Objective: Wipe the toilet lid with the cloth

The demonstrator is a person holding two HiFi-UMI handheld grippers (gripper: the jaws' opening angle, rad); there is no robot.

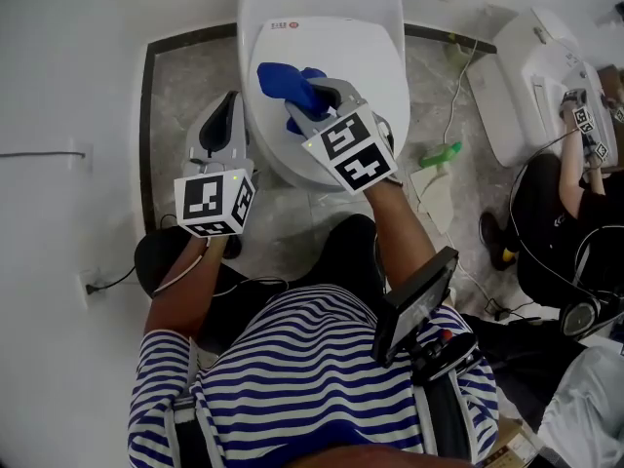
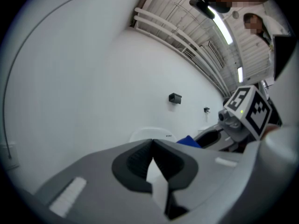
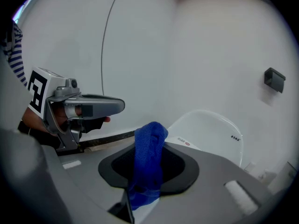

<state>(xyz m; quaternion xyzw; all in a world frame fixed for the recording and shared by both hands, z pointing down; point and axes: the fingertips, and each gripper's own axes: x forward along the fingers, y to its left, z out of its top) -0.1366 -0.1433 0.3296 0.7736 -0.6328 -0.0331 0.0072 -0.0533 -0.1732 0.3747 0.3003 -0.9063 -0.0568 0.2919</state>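
At twelve o'clock in the head view, the white toilet lid (image 1: 327, 47) lies shut. Over its near half the right gripper (image 1: 304, 103) is clamped on the blue cloth (image 1: 285, 81), which bunches out past the jaw tips toward eleven o'clock. The right gripper view shows the fabric pinched as a thick fold between the pads, with a tail hanging below them. Whether the cloth already touches the lid cannot be told from these views. At nine o'clock of the lid, just beside it, the left gripper (image 1: 230, 105) points level with its jaws pressed together on nothing. A green spray bottle (image 1: 441, 153) lies on the floor (image 1: 185, 76) at three o'clock.

The cloth looks soft, light and limp, likely a plush microfibre. It should drape and flatten under pressure, not hold a shape, and it could drag or roll up on the glossy plastic. The present hold on the gathered middle seems sound. Enough loose fabric beyond the jaw tips would keep the hard jaws off the lid, which looks smooth, rigid and easily scuffed.
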